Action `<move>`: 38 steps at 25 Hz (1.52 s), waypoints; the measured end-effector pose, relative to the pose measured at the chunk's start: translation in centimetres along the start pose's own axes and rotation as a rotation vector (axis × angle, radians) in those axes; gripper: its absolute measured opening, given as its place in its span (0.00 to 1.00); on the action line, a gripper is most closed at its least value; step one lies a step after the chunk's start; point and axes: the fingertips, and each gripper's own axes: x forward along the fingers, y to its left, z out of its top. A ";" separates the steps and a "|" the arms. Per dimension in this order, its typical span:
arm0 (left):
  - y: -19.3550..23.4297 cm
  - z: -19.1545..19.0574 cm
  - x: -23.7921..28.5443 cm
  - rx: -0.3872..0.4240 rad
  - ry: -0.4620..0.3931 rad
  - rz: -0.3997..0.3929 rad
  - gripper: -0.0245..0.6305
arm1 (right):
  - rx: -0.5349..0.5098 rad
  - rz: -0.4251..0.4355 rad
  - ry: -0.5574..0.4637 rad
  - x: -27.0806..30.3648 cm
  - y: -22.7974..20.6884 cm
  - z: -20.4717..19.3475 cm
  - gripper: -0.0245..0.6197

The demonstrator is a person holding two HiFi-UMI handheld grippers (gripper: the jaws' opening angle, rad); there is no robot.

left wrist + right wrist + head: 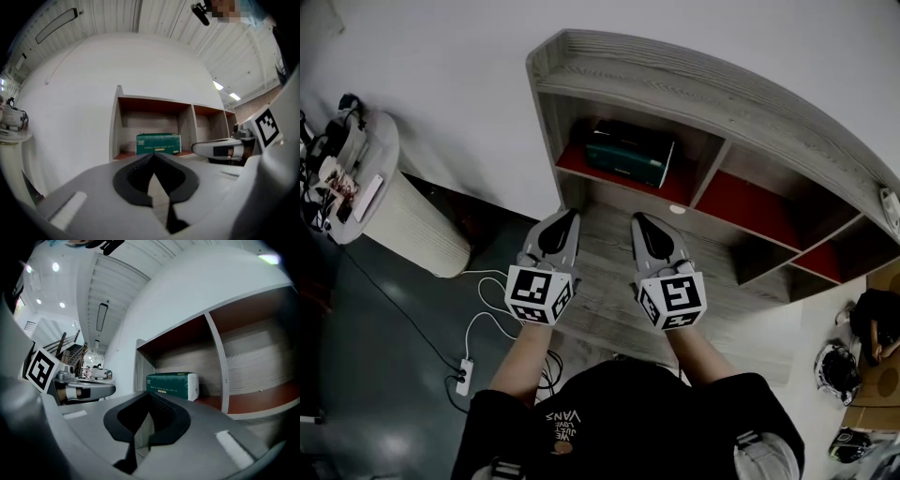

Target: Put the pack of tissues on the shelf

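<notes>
The green pack of tissues (630, 157) lies inside the leftmost compartment of the wooden shelf (694, 84), on its red floor. It shows straight ahead in the left gripper view (158, 143) and in the right gripper view (172, 385). My left gripper (569, 215) and my right gripper (637, 218) hover side by side over the lower wooden ledge, a short way in front of the pack and apart from it. Both are shut with nothing between the jaws. In the left gripper view the right gripper (220, 149) appears at the right.
A second compartment with a red floor (759, 208) lies right of the divider. A round white ribbed stand (389, 202) with cluttered gear on top stands at the left. Cables and a power strip (464, 375) lie on the dark floor. Boxes and gear sit at the right (872, 356).
</notes>
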 end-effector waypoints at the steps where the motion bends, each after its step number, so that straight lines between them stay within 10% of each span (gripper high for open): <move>1: -0.1 -0.1 -0.6 -0.002 0.002 0.003 0.12 | -0.001 0.001 0.004 -0.3 0.2 -0.2 0.04; 38: -4.8 -5.9 -17.2 -0.091 0.068 0.115 0.12 | 0.025 0.121 0.096 -10.9 8.4 -5.3 0.04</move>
